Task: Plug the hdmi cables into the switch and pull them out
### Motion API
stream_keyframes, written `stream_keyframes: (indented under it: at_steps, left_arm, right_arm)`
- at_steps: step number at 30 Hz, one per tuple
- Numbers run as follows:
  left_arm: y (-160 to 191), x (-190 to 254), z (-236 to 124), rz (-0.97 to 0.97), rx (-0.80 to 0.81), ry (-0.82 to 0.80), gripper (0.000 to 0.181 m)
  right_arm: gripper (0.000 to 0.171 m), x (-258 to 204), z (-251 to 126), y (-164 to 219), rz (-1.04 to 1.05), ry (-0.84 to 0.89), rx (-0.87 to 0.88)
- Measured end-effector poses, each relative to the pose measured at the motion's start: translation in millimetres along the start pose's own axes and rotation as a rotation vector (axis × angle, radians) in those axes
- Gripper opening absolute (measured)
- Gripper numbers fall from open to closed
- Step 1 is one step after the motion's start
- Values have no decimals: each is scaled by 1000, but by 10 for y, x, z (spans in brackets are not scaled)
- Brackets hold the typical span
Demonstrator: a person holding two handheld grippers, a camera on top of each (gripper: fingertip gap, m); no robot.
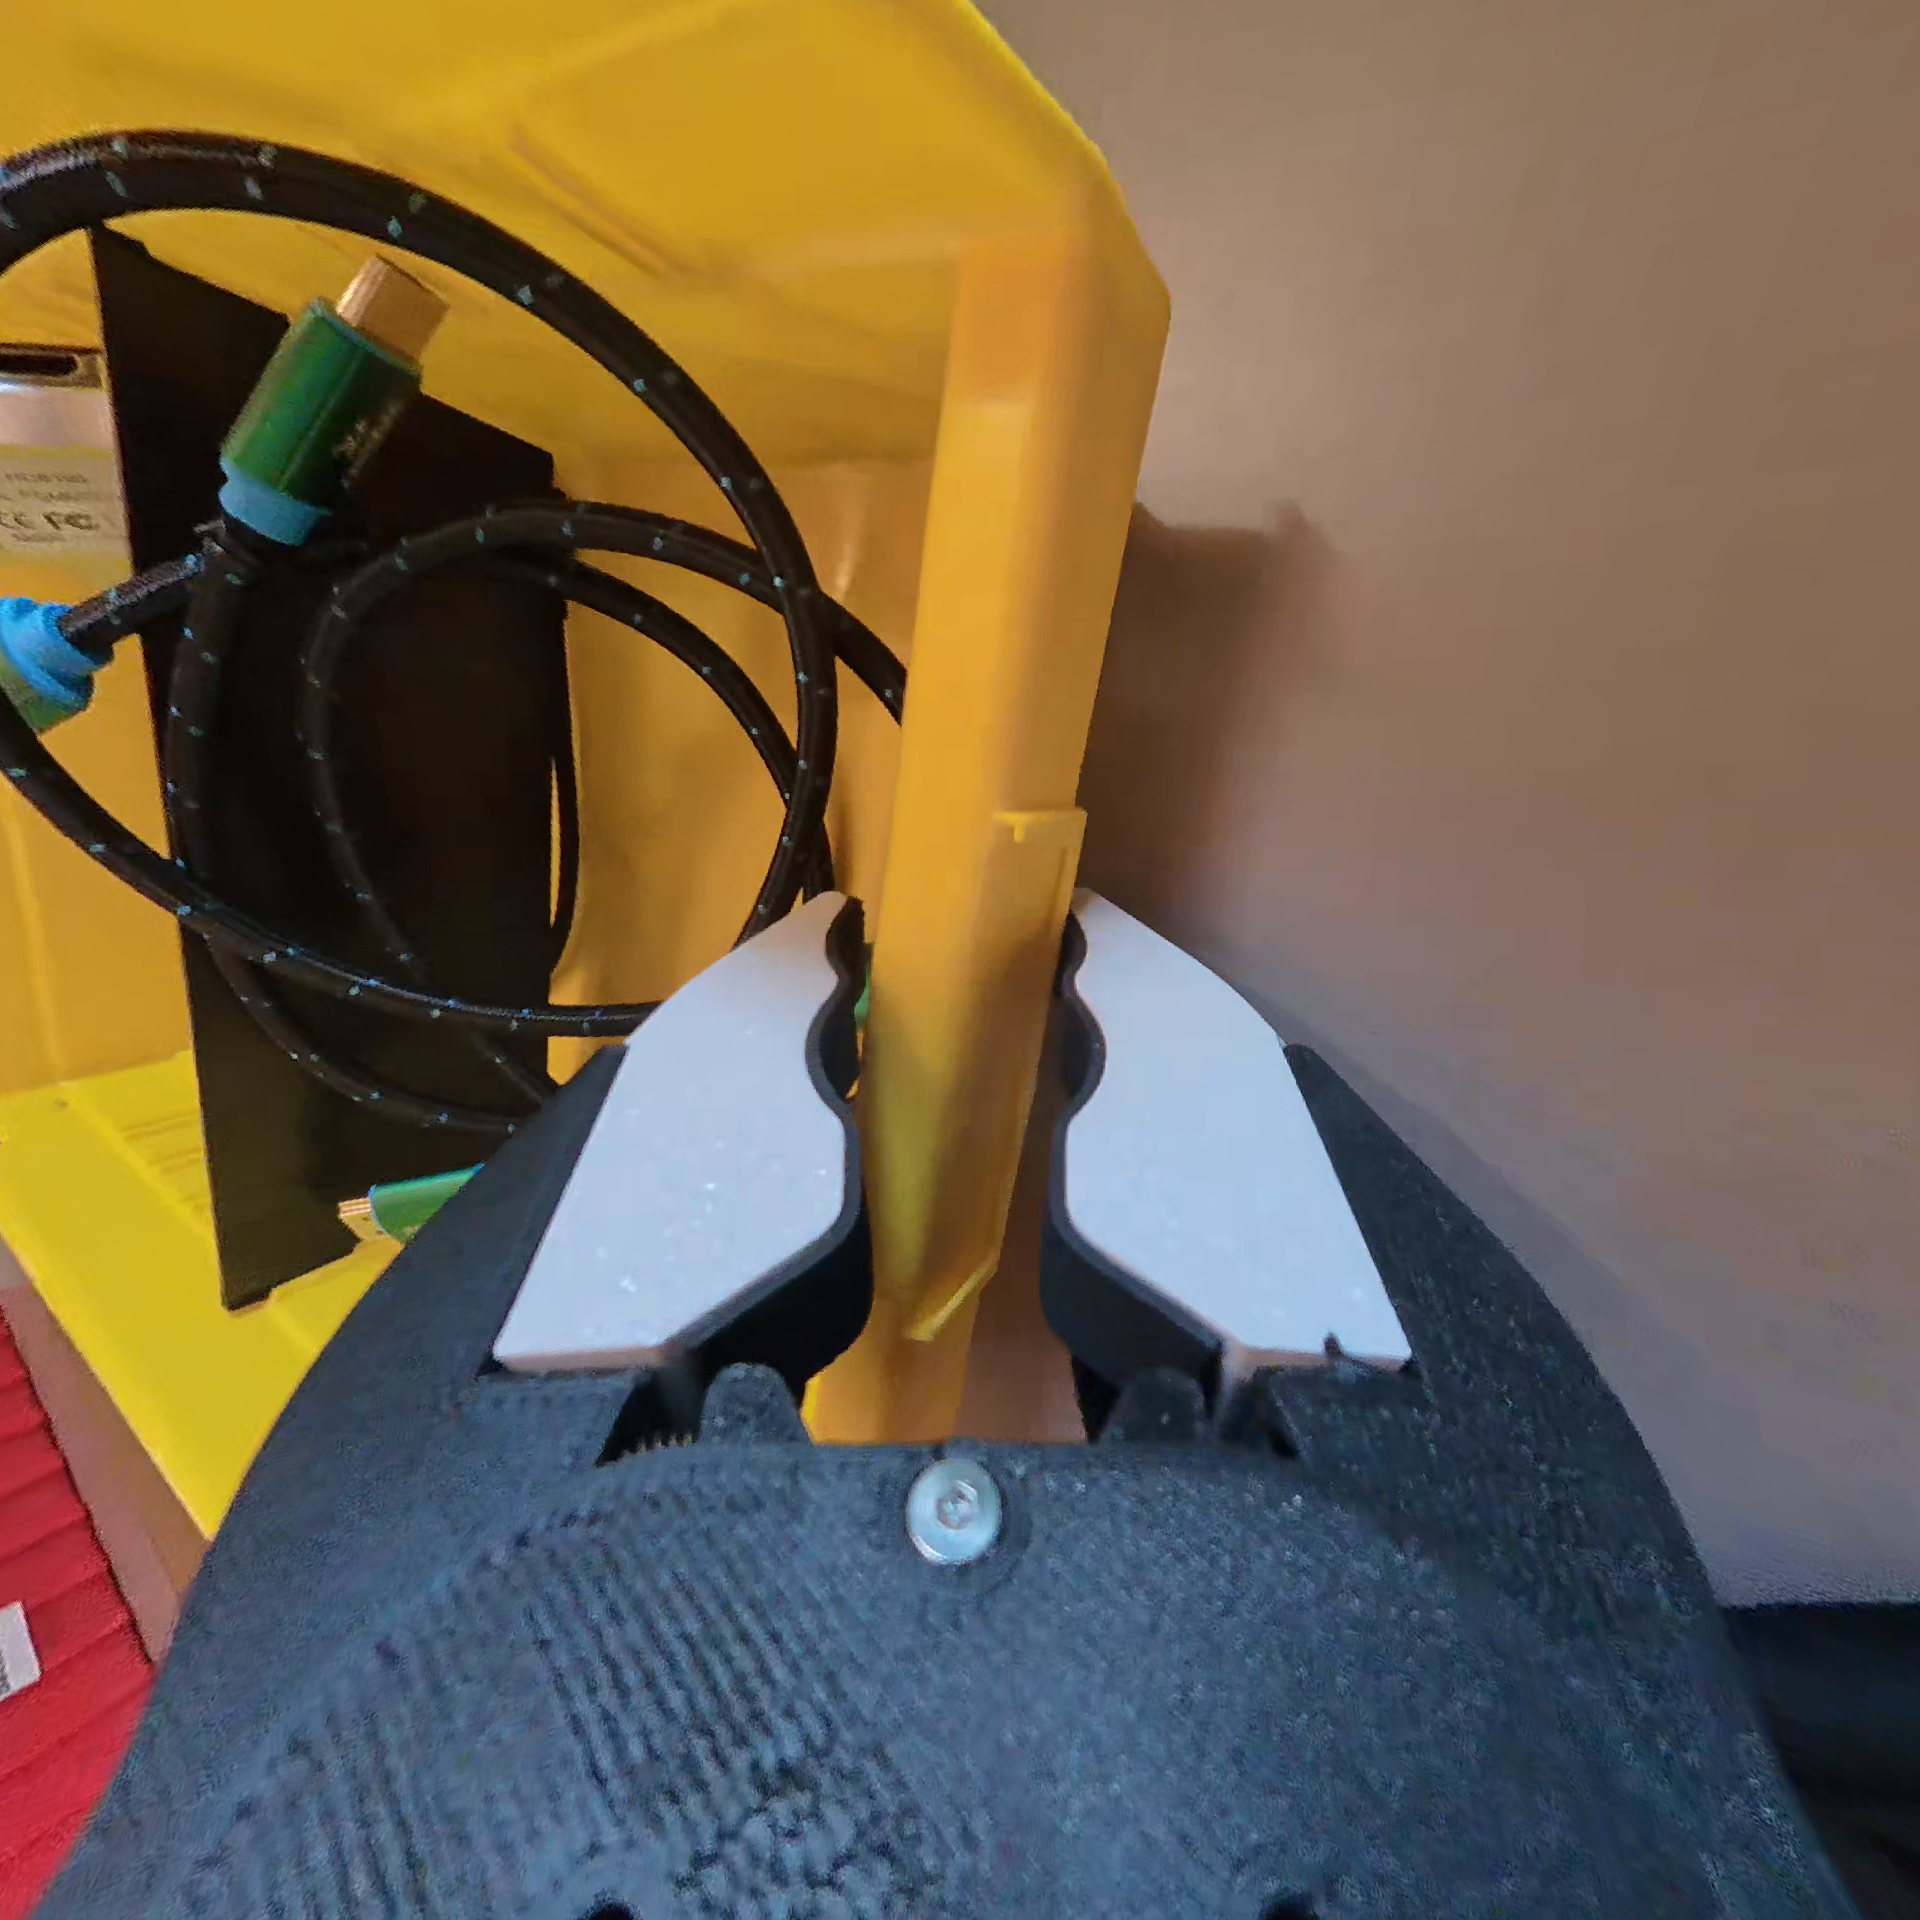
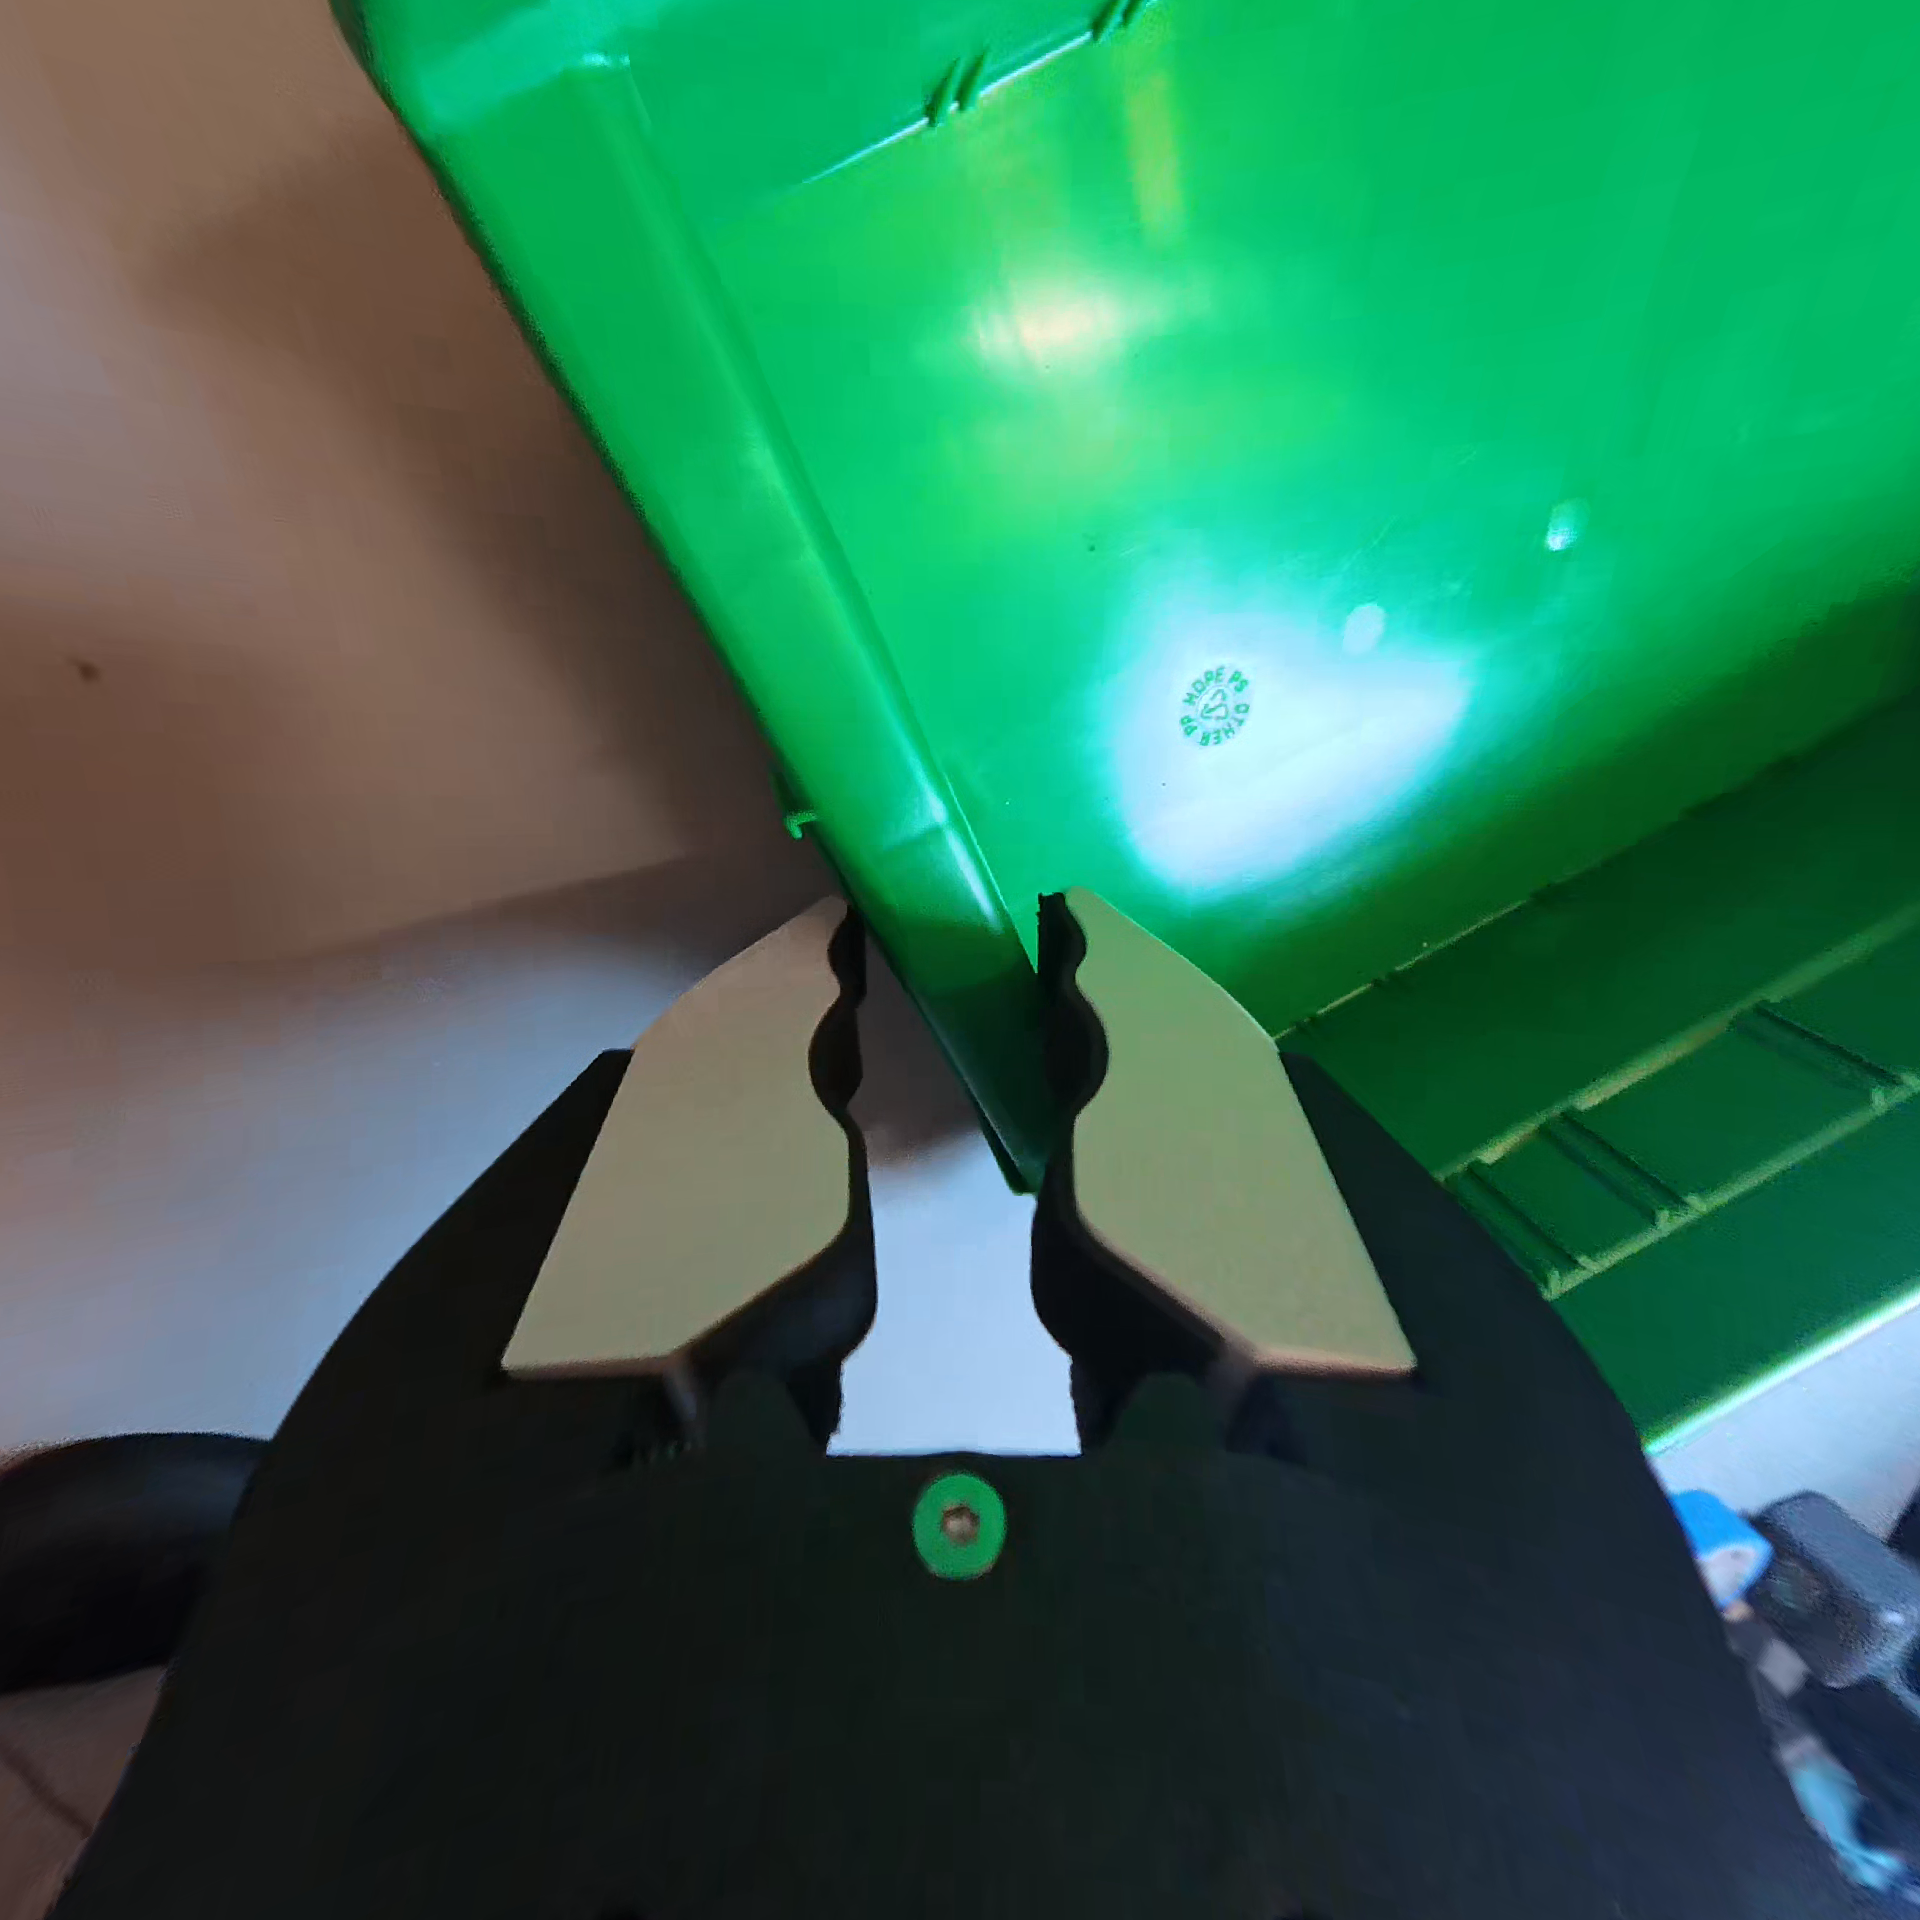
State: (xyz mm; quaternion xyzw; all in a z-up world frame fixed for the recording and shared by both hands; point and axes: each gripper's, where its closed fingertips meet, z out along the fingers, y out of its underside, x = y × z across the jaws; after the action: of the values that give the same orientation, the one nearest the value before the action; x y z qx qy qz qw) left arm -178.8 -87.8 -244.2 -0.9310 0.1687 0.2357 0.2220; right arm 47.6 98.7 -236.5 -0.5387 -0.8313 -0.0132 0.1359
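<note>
A yellow bin (image 1: 727, 208) holds coiled black braided HDMI cables (image 1: 644, 582). One green connector with a gold tip (image 1: 332, 405) points up, and another (image 1: 416, 1205) lies low beside my left finger. A silver switch box (image 1: 52, 457) shows at the left edge, next to a black panel (image 1: 436, 790). My left gripper (image 1: 961, 914) is shut on the yellow bin's side wall (image 1: 997, 644), one finger inside the bin and one outside. My right gripper (image 2: 951, 925) is shut on the rim (image 2: 727, 499) of an empty green bin (image 2: 1299, 416), with only the fingertips on it.
A red object (image 1: 52, 1558) lies at the lower left of the left wrist view. A beige surface (image 1: 1507, 623) lies right of the yellow bin. Dark and blue gear (image 2: 1808, 1621) sits at the lower right of the right wrist view, and a black rounded object (image 2: 104, 1538) at its left. The left gripper's tips are roughly 30 cm from the right gripper's.
</note>
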Motion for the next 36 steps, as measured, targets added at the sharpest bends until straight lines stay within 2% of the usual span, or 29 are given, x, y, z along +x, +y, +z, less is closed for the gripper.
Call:
stream_keyframes:
  at_steps: [1, 4, 9, 17, 24, 31, 33, 35, 36]
  left_arm:
    - [8, -22, 6, -6, 0, -13, 34]
    - [45, -76, 34, -22, -1, -41, 34]
    - [57, -124, 61, -29, 8, -75, 34]
    - [21, -270, 167, 8, 47, -130, 34]
    - [183, -478, 231, -11, 61, -178, 36]
    - [206, -544, 226, -59, 123, -185, 45]
    - [207, -537, 223, -50, 126, -187, 44]
    - [209, -515, 223, -36, 124, -185, 39]
    - [211, -513, 227, -28, 121, -189, 39]
  right_arm:
    - [33, 50, -15, -29, 38, 11, 23]
    - [34, 266, 17, 4, 164, 52, 36]
    - [32, 561, 180, 353, 283, 159, -108]
    - [29, 718, 221, 398, 275, 218, -93]
    - [34, 769, 210, 429, 262, 228, -73]
    - [39, 799, 19, 349, 233, 230, 42]
    - [38, 797, 31, 375, 251, 200, 58]
    - [27, 787, 50, 433, 276, 158, 58]
    - [27, 828, 53, 475, 287, 170, 57]
